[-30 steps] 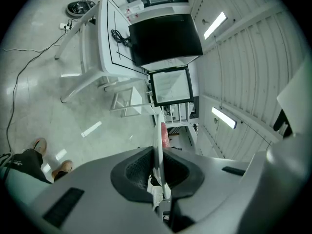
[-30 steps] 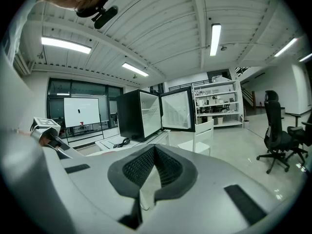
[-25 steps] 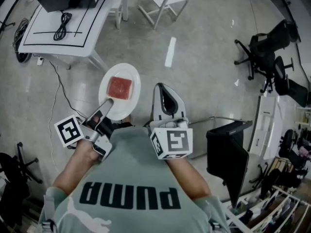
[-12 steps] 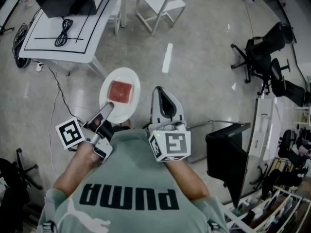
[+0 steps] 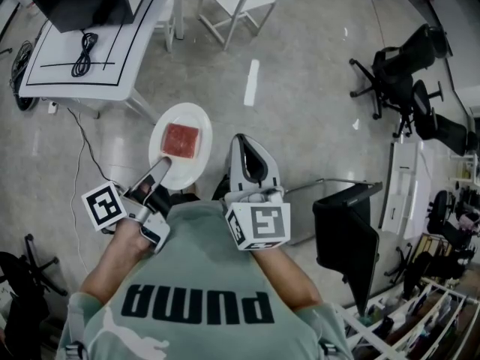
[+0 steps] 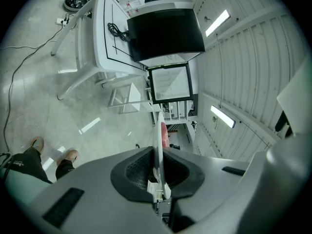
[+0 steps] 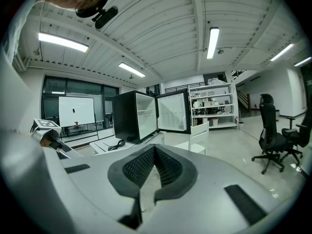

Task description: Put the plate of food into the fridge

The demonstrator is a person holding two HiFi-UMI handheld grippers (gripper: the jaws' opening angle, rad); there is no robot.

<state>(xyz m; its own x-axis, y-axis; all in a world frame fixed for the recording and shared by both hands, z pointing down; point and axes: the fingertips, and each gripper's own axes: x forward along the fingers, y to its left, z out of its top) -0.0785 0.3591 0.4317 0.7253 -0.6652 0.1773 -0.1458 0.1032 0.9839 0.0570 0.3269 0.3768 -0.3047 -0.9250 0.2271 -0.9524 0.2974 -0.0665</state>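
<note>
A white plate (image 5: pixel 180 156) carrying a red square of food (image 5: pixel 181 140) is held out level over the floor. My left gripper (image 5: pixel 159 175) is shut on its near rim. In the left gripper view the plate (image 6: pixel 158 135) runs edge-on between the pads, with the food (image 6: pixel 165 134) on its right face. My right gripper (image 5: pixel 241 139) hangs beside the plate, shut and holding nothing; its pads (image 7: pixel 168 165) meet at the tips. The black fridge (image 7: pixel 132 115) stands on a white table (image 5: pixel 71 70) ahead with its door (image 7: pixel 173 111) swung open. It also shows in the left gripper view (image 6: pixel 165 30).
A black cable (image 5: pixel 80 52) lies on the table. A white chair (image 5: pixel 232 2) stands next to it. Black office chairs (image 5: pixel 405 62) and a dark bin (image 5: pixel 345 231) are at the right. A cord (image 5: pixel 82 141) trails over the floor, and my feet (image 6: pixel 53 155) show below.
The table, chair and floor have slid slightly left in the head view. Both grippers keep their pose, and the plate stays in the left one.
</note>
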